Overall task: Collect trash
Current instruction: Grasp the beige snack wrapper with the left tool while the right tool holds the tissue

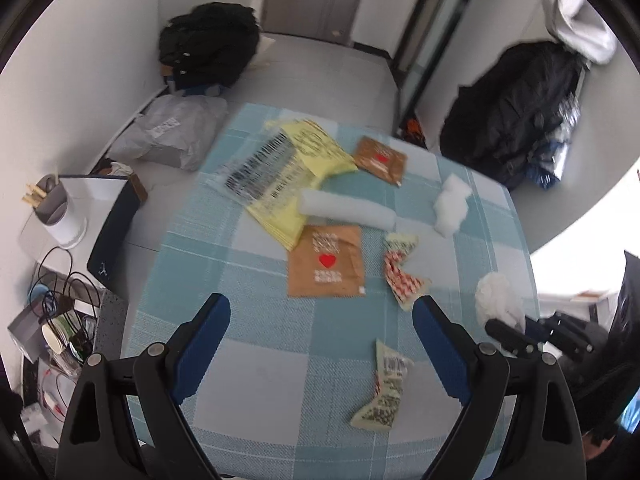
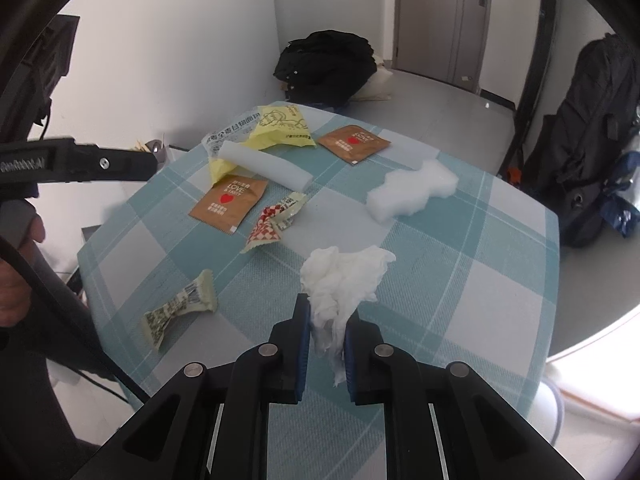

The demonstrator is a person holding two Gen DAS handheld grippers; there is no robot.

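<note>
1. Crumpled white tissue [image 2: 344,280] is pinched in the right gripper [image 2: 327,320], whose jaws squeeze its thin lower end.
2. Its long side runs along the gripper, and the fluffy end points away, above the checked tabletop [image 2: 460,272].
3. The left gripper [image 1: 320,320] is wide apart with nothing in it.
4. Below it lies a twisted wrapper [image 1: 386,388], long side pointing away.

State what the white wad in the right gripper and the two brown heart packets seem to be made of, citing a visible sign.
White wad: probably tissue paper, matte, soft crumpled folds. Brown packets: kraft-look paper or film, flat, matte, printed; unclear which.
</note>
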